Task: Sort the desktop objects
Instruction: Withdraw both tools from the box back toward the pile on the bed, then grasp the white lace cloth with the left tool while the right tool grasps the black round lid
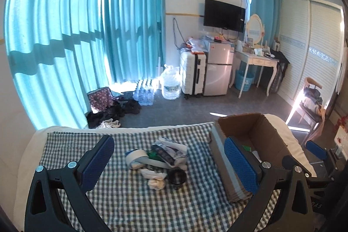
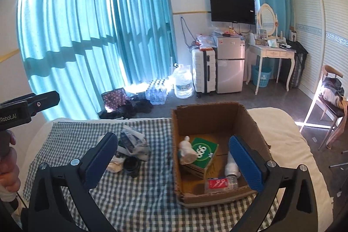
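Observation:
A heap of small items lies on the checked cloth [image 1: 130, 199]: a patterned packet [image 1: 169, 151], a white roll [image 1: 136, 156], crumpled white bits [image 1: 155, 183] and a black cup [image 1: 177, 176]. My left gripper [image 1: 169, 164] is open and empty, hovering just before the heap. An open cardboard box [image 2: 217, 116] stands to the right. It holds a green box [image 2: 204, 152], a white figurine [image 2: 187, 150], a white bottle [image 2: 231, 167] and a red-labelled packet [image 2: 217, 184]. My right gripper [image 2: 174, 162] is open and empty over the box's near left wall.
The cloth covers a white bed [image 2: 282, 129]. Behind it are a floor with shoes [image 1: 121, 108], water bottles [image 1: 170, 84], a suitcase [image 1: 193, 73], a small fridge [image 1: 218, 71], a dressing table [image 1: 256, 62] and a chair [image 1: 311, 99]. The other gripper's handle [image 2: 24, 108] shows at the left.

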{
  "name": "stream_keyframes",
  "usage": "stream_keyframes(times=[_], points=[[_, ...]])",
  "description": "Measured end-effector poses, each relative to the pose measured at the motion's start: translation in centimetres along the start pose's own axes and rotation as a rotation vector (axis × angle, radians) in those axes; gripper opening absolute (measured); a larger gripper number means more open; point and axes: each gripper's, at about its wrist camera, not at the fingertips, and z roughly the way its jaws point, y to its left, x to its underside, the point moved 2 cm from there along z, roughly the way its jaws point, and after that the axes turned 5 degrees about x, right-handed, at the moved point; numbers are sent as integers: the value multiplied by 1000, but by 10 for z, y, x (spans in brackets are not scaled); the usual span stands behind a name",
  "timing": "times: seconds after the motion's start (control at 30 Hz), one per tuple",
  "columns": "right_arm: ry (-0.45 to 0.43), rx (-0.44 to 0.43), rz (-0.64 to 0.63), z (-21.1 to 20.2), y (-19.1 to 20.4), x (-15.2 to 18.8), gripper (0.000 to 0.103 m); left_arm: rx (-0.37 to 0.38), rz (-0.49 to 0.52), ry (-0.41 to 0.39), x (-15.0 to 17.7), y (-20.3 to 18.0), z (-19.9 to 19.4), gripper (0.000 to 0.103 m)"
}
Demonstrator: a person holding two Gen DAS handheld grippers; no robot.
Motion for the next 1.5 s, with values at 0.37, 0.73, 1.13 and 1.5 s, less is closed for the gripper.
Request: stream_keyframes(times=[0.37, 0.73, 1.13, 1.5], points=[[-22, -76, -106, 22, 52, 4, 103, -63, -26, -53, 38, 69, 6, 103], [-21, -136, -148, 86, 84, 1, 103, -67, -22, -41, 53, 94, 67, 103], [54, -102, -195, 144, 110, 24, 103, -64, 6, 62, 86, 119, 133, 103], [128, -153, -261, 182, 120, 72, 103, -53, -54, 168, 124, 133, 192, 103]])
